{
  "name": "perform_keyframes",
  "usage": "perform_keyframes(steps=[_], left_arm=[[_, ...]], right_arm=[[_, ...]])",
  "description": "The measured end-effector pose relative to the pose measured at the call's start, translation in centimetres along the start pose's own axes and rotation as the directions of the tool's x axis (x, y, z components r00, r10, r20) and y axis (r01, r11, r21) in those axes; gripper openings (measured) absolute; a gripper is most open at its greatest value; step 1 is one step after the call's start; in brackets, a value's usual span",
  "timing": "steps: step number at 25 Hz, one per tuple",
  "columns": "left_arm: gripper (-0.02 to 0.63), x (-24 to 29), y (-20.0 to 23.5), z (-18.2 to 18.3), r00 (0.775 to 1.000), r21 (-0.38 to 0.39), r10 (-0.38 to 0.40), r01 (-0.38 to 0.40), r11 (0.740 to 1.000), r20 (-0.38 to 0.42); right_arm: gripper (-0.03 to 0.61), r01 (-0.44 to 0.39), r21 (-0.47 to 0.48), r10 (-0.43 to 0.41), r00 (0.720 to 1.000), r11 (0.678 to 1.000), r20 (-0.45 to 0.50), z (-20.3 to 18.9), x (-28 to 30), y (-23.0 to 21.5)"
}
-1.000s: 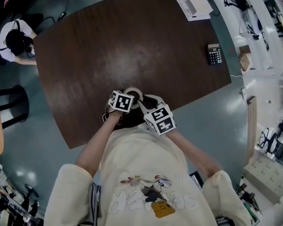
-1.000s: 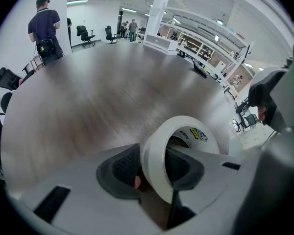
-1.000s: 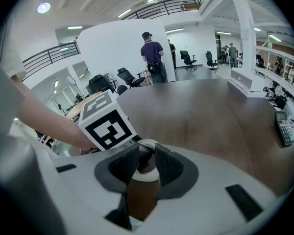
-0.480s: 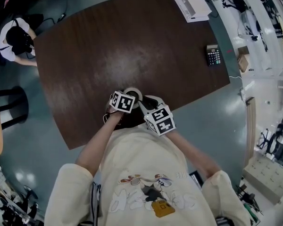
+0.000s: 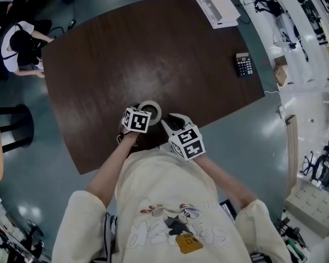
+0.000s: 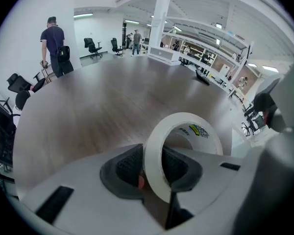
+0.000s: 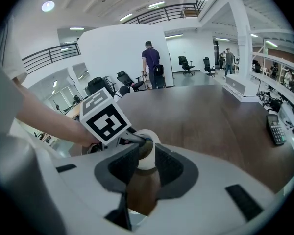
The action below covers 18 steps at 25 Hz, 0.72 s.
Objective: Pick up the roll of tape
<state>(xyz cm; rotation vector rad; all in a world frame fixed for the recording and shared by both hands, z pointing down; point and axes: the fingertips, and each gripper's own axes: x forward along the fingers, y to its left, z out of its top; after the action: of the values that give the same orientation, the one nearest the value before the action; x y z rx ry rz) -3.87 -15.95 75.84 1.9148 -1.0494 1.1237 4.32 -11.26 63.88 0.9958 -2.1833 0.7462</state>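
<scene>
The roll of tape (image 6: 156, 153) is a cream-white ring with a wide hollow middle. On the inner side of its core there is a small printed label in yellow and green. It stands on its edge, a little tilted, near the edge of the dark brown table (image 5: 153, 48) where the person stands. I cannot tell if its lower edge touches the wood.

The left gripper (image 6: 154, 166) is closing on the roll. One jaw is inside the ring and the other outside, and both pads lie against the wall of the tape. The right gripper (image 7: 144, 168) is just beside it with its jaws apart and only the table top between them.

Far from the roll, a calculator (image 5: 243, 64) and a white box-like thing (image 5: 218, 5) lie at the other side of the table.
</scene>
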Motion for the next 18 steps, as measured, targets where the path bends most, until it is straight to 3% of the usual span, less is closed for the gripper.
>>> perform_keyframes(steps=[9, 18], left_arm=[[0.095, -4.5, -1.5, 1.4, 0.991, -0.03, -0.005, 0.01, 1.0, 0.137], [0.095, -12.9, -3.0, 3.3, 0.938, -0.054, 0.038, -0.021, 0.998, 0.344]], right_arm=[[0.098, -0.013, 0.041, 0.009, 0.996, 0.999, 0.088, 0.7, -2.8, -0.4], [0.097, -0.029, 0.035, 0.022, 0.982, 0.999, 0.19, 2.2, -7.0, 0.0]])
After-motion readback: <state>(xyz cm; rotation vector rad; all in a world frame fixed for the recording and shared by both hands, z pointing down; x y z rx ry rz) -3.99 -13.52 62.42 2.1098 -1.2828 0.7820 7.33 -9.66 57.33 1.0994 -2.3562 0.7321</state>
